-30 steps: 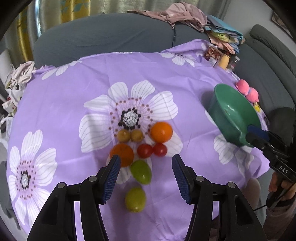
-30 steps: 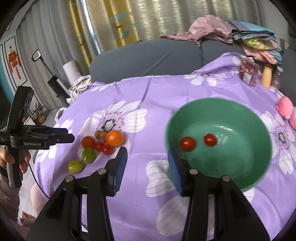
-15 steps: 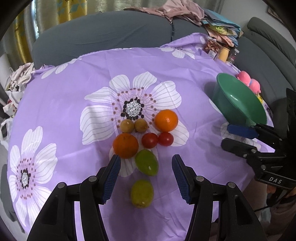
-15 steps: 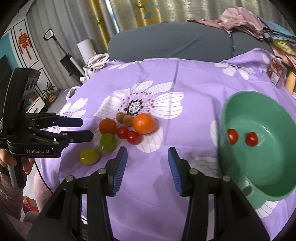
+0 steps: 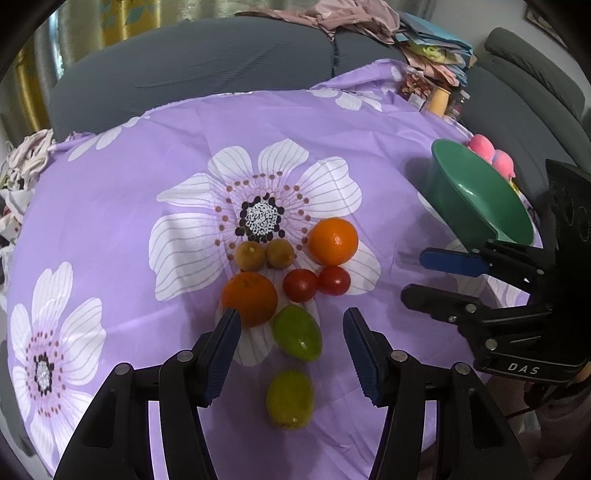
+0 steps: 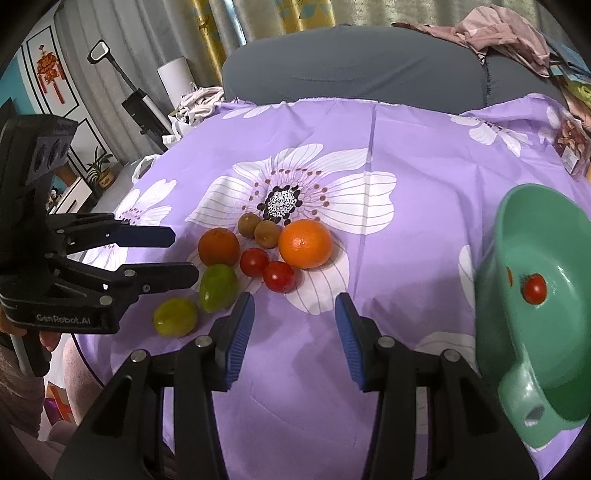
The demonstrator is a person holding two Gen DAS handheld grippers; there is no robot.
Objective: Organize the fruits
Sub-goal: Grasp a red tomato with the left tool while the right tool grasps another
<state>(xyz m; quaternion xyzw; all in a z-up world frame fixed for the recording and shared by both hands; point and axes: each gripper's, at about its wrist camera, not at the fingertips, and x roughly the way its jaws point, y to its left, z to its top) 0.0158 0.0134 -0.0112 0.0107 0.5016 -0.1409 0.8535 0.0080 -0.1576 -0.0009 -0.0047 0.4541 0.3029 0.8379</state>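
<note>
A cluster of fruit lies on the purple flowered cloth: a bright orange, a darker orange, two brown kiwis, two cherry tomatoes and two green fruits. My left gripper hovers open above the near green fruits, holding nothing. My right gripper is open and empty, just in front of the tomatoes. The green bowl stands to the right and holds a cherry tomato. Each gripper shows in the other's view: right gripper, left gripper.
A grey sofa curves behind the table, with piled clothes on it. A snack packet and bottles sit at the far right table edge. A pink toy lies beyond the bowl. The near table edge is close below the green fruits.
My right gripper has swung left from over the bowl toward the fruit cluster and dropped a little. The left gripper has stayed almost in place.
</note>
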